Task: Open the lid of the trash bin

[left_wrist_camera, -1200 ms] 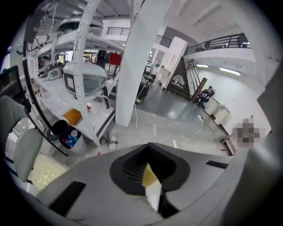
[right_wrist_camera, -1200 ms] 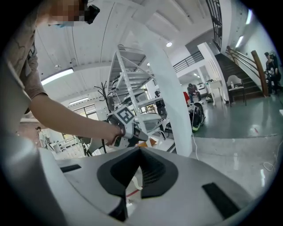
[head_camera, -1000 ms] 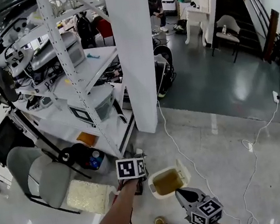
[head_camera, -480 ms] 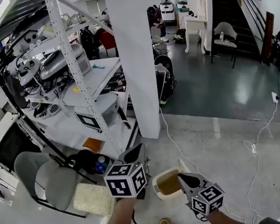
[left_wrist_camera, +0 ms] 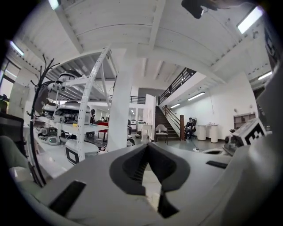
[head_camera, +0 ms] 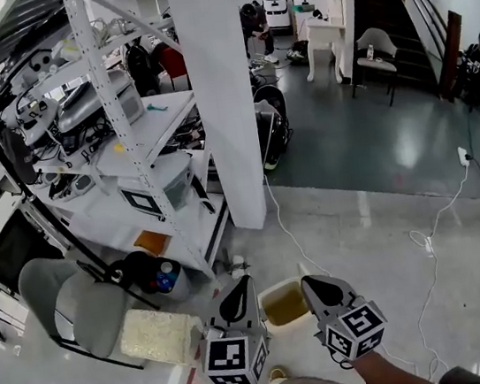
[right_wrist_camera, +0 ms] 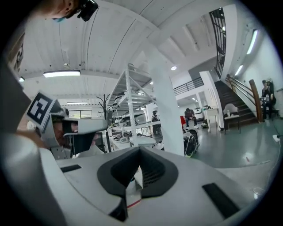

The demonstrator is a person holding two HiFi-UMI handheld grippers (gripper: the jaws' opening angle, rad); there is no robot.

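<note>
The trash bin [head_camera: 284, 304] is a small cream box on the pale floor, and its top shows a yellowish-brown inside. My left gripper [head_camera: 240, 288] hangs just left of the bin and above it, jaws shut on nothing. My right gripper [head_camera: 313, 286] hangs just right of the bin, also shut and empty, and it covers the side where the lid stood. In the left gripper view the left gripper [left_wrist_camera: 148, 147] points level across the room, and the bin does not show. The right gripper [right_wrist_camera: 139, 151] likewise faces the room.
A white pillar [head_camera: 218, 100] rises just beyond the bin. A white shelving rack [head_camera: 132, 158] full of gear stands at the left, with a grey chair [head_camera: 71, 303] and a pale mat [head_camera: 157, 335] below it. White cables [head_camera: 433, 238] trail over the floor at the right.
My left gripper has drawn back from the bin's left side toward me. The right gripper has risen a little. Both now flank the bin, and the open lid is no longer visible.
</note>
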